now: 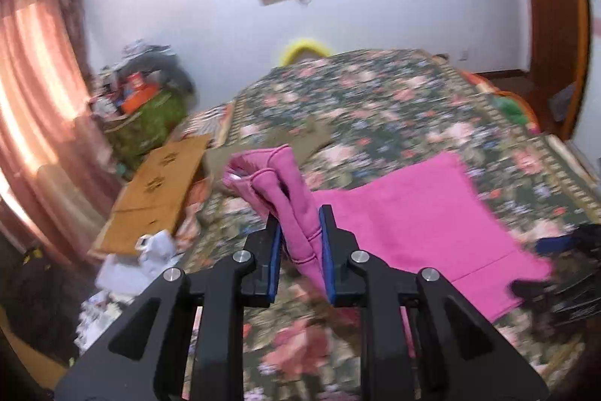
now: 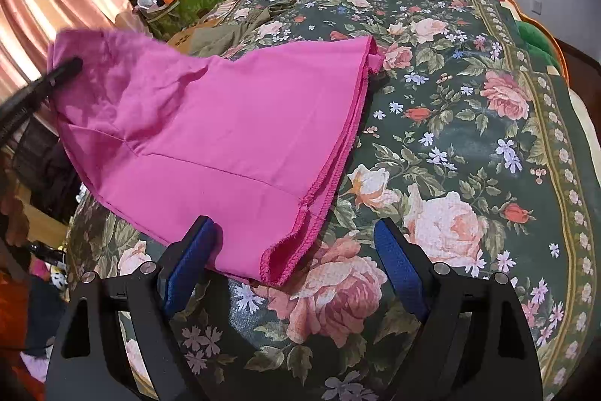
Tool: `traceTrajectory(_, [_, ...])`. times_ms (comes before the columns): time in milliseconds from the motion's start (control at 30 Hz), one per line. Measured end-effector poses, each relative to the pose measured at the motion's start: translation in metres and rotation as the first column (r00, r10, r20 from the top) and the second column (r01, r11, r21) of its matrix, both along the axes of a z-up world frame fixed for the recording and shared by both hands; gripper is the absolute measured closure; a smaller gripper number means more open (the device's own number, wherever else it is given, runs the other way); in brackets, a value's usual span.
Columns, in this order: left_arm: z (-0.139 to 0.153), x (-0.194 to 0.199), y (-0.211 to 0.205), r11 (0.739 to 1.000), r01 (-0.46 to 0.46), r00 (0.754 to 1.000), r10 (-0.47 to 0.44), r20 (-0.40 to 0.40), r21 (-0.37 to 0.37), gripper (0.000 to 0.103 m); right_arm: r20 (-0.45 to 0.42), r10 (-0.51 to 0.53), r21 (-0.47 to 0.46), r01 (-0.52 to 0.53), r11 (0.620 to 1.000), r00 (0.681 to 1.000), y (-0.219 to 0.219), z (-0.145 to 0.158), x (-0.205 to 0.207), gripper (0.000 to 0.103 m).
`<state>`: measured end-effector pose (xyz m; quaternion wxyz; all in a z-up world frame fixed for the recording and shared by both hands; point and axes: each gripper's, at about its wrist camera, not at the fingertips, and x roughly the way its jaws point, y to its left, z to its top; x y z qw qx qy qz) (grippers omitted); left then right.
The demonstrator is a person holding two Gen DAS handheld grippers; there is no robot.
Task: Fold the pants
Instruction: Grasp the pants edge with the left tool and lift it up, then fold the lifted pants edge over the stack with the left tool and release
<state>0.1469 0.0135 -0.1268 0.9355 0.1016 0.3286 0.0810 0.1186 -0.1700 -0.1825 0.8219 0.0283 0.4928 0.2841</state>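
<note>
Bright pink pants (image 1: 413, 224) lie spread on a floral bedspread (image 1: 375, 93). My left gripper (image 1: 300, 224) is shut on a bunched end of the pants and holds it raised off the bed. In the right wrist view that lifted end rises at the upper left, where the left gripper's dark fingers (image 2: 64, 70) clamp it. The rest of the pants (image 2: 210, 130) slopes down to the bedspread (image 2: 469, 138). My right gripper (image 2: 295, 228) stands open just above the bed. The pants' stitched hem corner (image 2: 285, 250) lies between its blue pads, which do not press it.
An olive garment (image 1: 300, 138) lies farther up the bed. Left of the bed are a flat cardboard box (image 1: 157, 186), a heaped green bag (image 1: 150, 115) and white clutter on the floor (image 1: 127, 262). Pink curtains (image 1: 33, 81) hang at the left, and a wooden door frame (image 1: 552, 25) stands at the right.
</note>
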Motion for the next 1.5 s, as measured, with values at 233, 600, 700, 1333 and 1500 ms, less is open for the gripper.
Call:
traceTrajectory(233, [0.014, 0.022, -0.019, 0.941, 0.182, 0.976, -0.209, -0.067, -0.285, 0.085, 0.014, 0.007, -0.017, -0.007, 1.0, 1.0, 0.001, 0.002, -0.002, 0.019])
traceTrajectory(600, [-0.005, 0.039, -0.047, 0.825, 0.25, 0.913, -0.375, -0.16, -0.506, 0.085, 0.015, 0.01, -0.011, -0.009, 1.0, 1.0, 0.0, 0.002, -0.002, 0.019])
traceTrajectory(700, [-0.015, 0.042, -0.056, 0.817, 0.248, 0.897, -0.396, -0.194, -0.521, 0.085, 0.016, 0.009, -0.011, -0.009, 1.0, 1.0, 0.0, 0.002, -0.001, 0.019])
traceTrajectory(1333, [-0.01, 0.093, -0.007, 0.932, 0.167, 0.947, -0.243, -0.211, -0.323, 0.026, 0.04, -0.002, 0.01, 0.001, 1.0, 0.999, -0.005, 0.02, -0.009, 0.019])
traceTrajectory(1500, [-0.024, 0.138, 0.02, 0.949, 0.102, 0.947, -0.184, -0.263, -0.298, 0.026, 0.072, -0.024, 0.012, 0.024, 1.0, 0.997, -0.012, 0.032, -0.013, 0.019])
